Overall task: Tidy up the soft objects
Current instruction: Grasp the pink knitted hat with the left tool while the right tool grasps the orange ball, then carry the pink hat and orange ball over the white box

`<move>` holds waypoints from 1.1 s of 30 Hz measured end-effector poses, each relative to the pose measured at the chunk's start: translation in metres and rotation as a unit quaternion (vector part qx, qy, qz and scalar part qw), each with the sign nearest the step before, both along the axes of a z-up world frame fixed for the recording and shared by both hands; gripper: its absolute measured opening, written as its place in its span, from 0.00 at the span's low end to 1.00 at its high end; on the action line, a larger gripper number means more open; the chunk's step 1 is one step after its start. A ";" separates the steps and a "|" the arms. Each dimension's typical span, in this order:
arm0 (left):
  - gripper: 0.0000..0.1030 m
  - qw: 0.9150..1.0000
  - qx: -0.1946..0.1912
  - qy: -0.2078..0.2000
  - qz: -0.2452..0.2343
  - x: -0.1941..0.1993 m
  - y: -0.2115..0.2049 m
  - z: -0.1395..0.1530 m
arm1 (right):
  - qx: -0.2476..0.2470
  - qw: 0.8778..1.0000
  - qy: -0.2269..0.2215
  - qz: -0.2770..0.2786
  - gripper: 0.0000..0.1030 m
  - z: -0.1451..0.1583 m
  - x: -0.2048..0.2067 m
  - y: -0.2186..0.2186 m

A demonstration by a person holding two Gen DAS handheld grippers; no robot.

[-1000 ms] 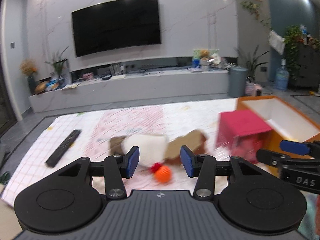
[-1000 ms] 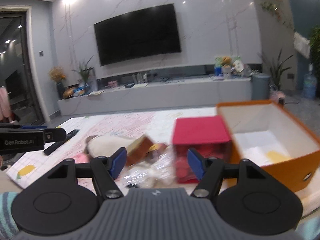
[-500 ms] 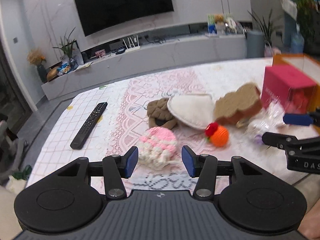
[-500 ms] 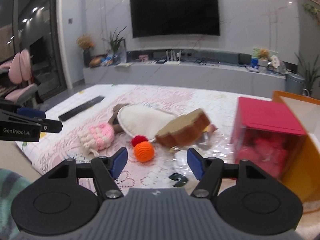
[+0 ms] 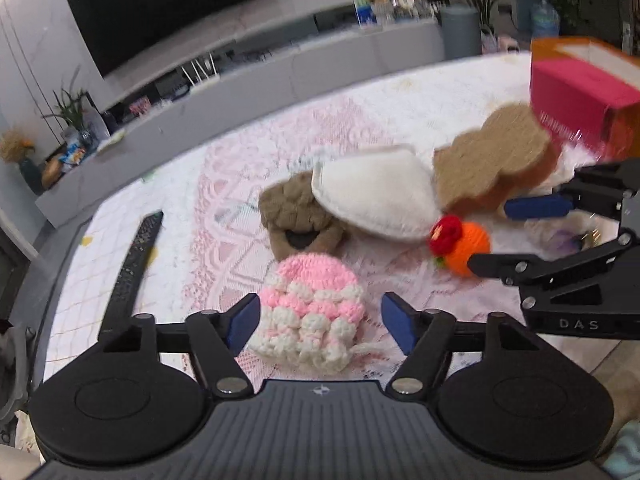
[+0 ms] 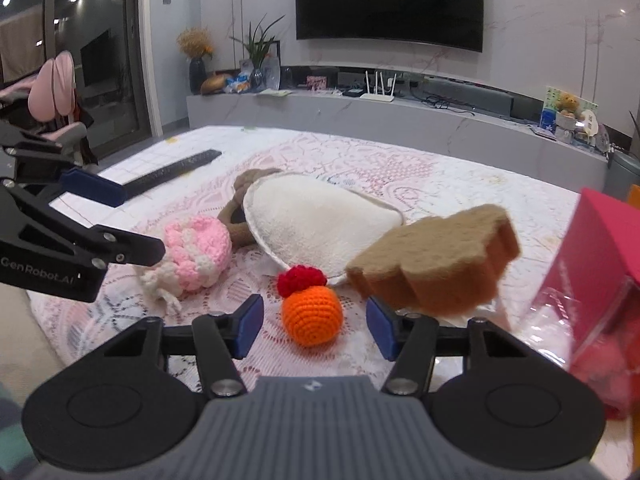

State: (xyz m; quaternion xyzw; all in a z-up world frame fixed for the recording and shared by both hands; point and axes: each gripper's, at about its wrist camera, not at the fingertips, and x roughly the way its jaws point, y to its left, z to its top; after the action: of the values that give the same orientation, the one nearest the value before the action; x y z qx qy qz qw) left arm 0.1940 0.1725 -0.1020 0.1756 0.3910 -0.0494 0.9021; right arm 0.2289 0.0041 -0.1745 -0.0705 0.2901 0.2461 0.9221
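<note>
A pink-and-white crochet pouch (image 5: pixel 310 312) lies nearest. Behind it, a brown knit toy (image 5: pixel 298 210) is partly under a white pad (image 5: pixel 372 196), which touches a tilted tan sponge (image 5: pixel 492 160). An orange crochet ball (image 6: pixel 312 314) with a red tuft lies in front.

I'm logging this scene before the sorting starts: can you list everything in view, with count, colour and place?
Crocheted pouch: one, pink and white, between the left jaws, untouched.
Crocheted ball: one, orange with red tuft, between the right jaws, untouched.
Plush slipper: one, white sole up, brown upper, mid-table.
Scalloped sponge: one, brown, right of the slipper.
Box: one, red, far right.
Remote control: one, black, left.
Lace tablecloth: one, pink-white.
Left gripper: open, just widened.
Right gripper: open, just narrowed.
</note>
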 end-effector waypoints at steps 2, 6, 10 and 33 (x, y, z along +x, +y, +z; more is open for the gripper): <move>0.82 1.000 0.007 0.008 0.003 0.006 0.002 -0.008 | -0.007 1.000 0.000 0.005 0.54 -0.005 0.006 0.005; 0.84 0.999 0.014 0.029 0.003 0.015 0.007 -0.022 | -0.015 1.000 0.003 0.014 0.54 -0.013 0.016 0.014; 0.84 0.999 0.023 0.037 0.006 0.020 0.011 -0.033 | -0.015 1.000 0.009 0.016 0.54 -0.019 0.023 0.018; 0.32 0.998 0.059 0.007 0.004 0.009 -0.005 -0.035 | -0.036 0.999 0.004 0.025 0.39 -0.026 0.023 0.026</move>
State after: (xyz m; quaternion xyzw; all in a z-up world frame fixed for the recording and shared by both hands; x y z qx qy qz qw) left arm 0.2031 0.1673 -0.1365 0.2270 0.4002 -0.0238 0.8875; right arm 0.2524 0.0297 -0.2010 -0.1101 0.3011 0.2586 0.9112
